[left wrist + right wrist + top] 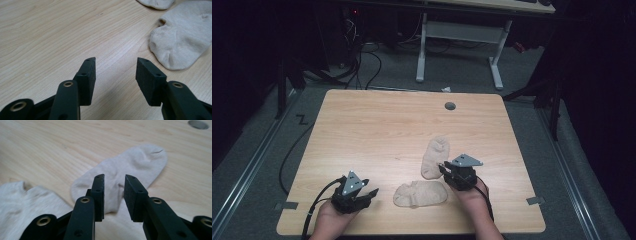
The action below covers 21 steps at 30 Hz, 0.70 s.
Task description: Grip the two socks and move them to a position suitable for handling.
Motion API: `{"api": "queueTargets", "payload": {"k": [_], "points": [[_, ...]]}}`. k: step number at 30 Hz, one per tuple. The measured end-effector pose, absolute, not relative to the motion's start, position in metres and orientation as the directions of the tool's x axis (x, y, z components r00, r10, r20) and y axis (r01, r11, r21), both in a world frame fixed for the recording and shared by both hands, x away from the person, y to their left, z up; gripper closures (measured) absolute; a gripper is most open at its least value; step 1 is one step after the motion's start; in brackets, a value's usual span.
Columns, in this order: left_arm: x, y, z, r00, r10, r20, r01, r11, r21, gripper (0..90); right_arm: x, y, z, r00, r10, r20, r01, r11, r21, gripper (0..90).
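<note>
On table point(377, 125): two unmarked socks point(434, 157)

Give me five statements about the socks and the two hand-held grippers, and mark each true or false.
1. Two beige socks lie on the wooden table. True: the near sock and the far sock.
2. The left hand-held gripper grips a sock. False: its jaws stand open over bare wood.
3. The right hand-held gripper points at the far sock. True.
4. The socks are stacked in a neat pile. False: they lie flat, side by side.
5. The right hand-held gripper has lifted a sock. False: both socks rest on the table.
</note>
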<state>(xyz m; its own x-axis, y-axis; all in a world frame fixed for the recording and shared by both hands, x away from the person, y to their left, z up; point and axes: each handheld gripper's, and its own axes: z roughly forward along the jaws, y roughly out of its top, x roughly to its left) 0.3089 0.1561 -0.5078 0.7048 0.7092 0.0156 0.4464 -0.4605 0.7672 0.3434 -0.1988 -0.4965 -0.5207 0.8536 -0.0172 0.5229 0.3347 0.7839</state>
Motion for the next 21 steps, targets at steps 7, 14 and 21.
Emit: {"api": "queueTargets", "payload": {"k": [7,14,21], "points": [[0.308,0.156,-0.506,0.706,0.708,0.021,0.442,-0.464,0.768,50.7,0.342,-0.193,-0.506,-0.534,0.846,0.010,0.560,0.345,0.753,72.1],[0.308,0.156,-0.506,0.707,0.707,0.028,0.439,-0.469,0.767,50.7,0.344,-0.179,-0.512,-0.574,0.819,0.018,0.569,0.382,0.728,66.4],[0.308,0.155,-0.506,0.711,0.702,0.040,0.431,-0.479,0.765,50.6,0.350,-0.175,-0.519,-0.570,0.822,-0.010,0.599,0.424,0.679,71.7]]}}
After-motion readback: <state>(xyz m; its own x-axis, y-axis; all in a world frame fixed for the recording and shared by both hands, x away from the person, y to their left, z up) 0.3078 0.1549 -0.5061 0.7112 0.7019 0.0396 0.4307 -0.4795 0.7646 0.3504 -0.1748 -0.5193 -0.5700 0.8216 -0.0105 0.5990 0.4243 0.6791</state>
